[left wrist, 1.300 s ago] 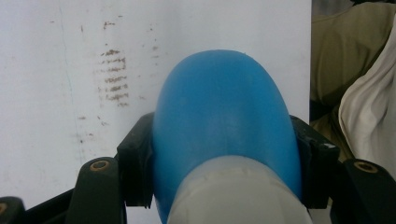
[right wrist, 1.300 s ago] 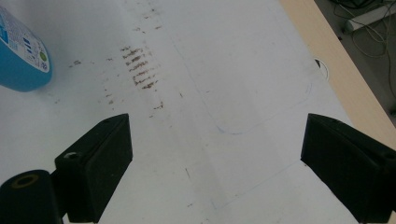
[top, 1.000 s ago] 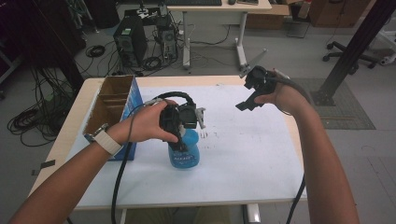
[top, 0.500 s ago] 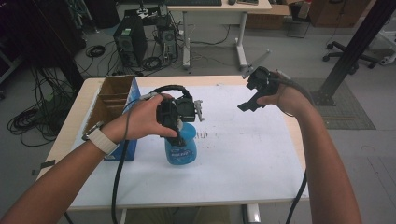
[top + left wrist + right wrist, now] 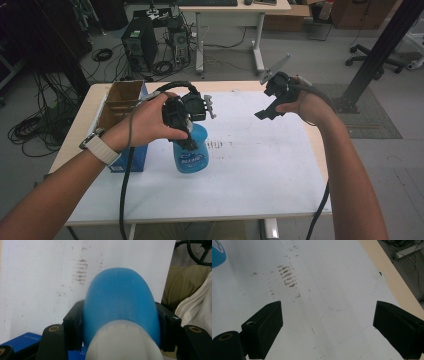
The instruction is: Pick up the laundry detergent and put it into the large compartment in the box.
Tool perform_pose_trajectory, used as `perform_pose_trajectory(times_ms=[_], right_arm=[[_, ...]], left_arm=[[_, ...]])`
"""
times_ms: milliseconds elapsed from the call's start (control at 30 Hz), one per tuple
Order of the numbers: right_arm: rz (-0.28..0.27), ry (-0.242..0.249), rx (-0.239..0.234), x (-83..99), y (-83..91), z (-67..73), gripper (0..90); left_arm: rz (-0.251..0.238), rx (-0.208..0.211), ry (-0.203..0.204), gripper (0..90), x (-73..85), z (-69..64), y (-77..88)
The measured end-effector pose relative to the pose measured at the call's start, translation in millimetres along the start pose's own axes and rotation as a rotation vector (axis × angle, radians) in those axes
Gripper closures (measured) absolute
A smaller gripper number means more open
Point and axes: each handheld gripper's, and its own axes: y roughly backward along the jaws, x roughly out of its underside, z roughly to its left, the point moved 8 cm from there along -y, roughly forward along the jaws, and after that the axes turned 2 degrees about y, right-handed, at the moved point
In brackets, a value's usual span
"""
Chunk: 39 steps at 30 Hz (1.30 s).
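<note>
I have the left gripper (image 5: 187,134) clamped on the bottle (image 5: 190,150). In the left gripper view both black pads press the blue body from either side, just below the pale white collar (image 5: 123,342) that sits nearest the camera, and the rounded blue shoulder (image 5: 121,297) bulges out beyond the jaws toward the white table sheet (image 5: 37,277). The jaws are drawn in tight on the bottle, with no gap between pad and plastic on either side. In the high view the bottle hangs under my left hand (image 5: 150,122), its labelled lower half clear of the jaws; I cannot tell whether its base touches the sheet. Behind the left jaw a corner of the blue box (image 5: 21,341) shows, and in the high view that box (image 5: 131,155) lies just beside the bottle, with the open cardboard box (image 5: 120,100) past it.

My right gripper (image 5: 270,107) has nothing in it. In the right gripper view the two jaws stand wide apart, with bare sheet (image 5: 329,290) between them. A patch of brown smudges (image 5: 287,276) lies ahead of the left jaw, and an edge of the bottle (image 5: 217,253) shows well ahead of that jaw, at the far corner. Beyond the right jaw runs the tan table edge (image 5: 387,272). The two grippers are well apart.
</note>
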Motion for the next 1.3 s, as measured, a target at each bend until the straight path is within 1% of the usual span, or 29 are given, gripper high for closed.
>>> perform_pose_trajectory(times_ms=[100,167,233,300,633,733,767,867,933,967,1100,1233,1300], right_arm=[[0.000,0.000,0.001,0.4,0.2,-0.3,8.9],[-0.004,-0.002,0.001,0.2,0.1,-0.1,8.9],[-0.007,-0.001,0.001,-0.2,0.5,0.1,8.9],[-0.008,0.000,0.001,-0.5,0.6,0.3,8.9],[-0.011,0.003,0.001,-1.5,0.7,1.4,8.9],[-0.010,0.003,0.002,-1.9,0.9,1.9,8.9],[-0.012,0.004,0.001,-2.2,0.8,2.1,8.9],[-0.012,0.007,0.002,-3.1,1.0,3.2,8.9],[-0.015,0.008,0.000,-3.6,1.4,3.9,8.9],[-0.016,0.009,0.002,-3.7,1.9,3.8,8.9],[-0.019,0.010,0.000,-3.5,2.6,4.5,8.9],[-0.020,0.011,0.001,-3.5,3.0,4.8,8.9],[-0.021,0.011,0.002,-3.7,3.7,4.9,8.9]], left_arm=[[-0.008,-0.011,0.032,37.1,0.1,1.4,4.2],[0.000,-0.017,0.045,37.1,1.0,3.6,7.0],[-0.012,-0.021,0.076,37.2,0.7,5.3,9.1],[-0.011,-0.026,0.093,37.2,1.1,6.6,10.6],[-0.023,-0.050,0.155,37.3,1.6,11.6,23.6],[-0.030,-0.061,0.193,37.4,1.5,13.2,28.6],[-0.039,-0.068,0.216,37.4,1.3,14.6,30.9],[-0.040,-0.087,0.245,37.4,1.9,17.4,36.1],[-0.042,-0.097,0.272,37.4,2.4,19.1,40.0],[-0.044,-0.098,0.278,37.5,2.5,19.6,40.9],[-0.052,-0.104,0.350,37.5,4.9,26.1,48.9],[-0.047,-0.118,0.394,37.5,8.3,32.3,54.2],[-0.042,-0.125,0.423,37.6,10.3,35.6,57.0]])
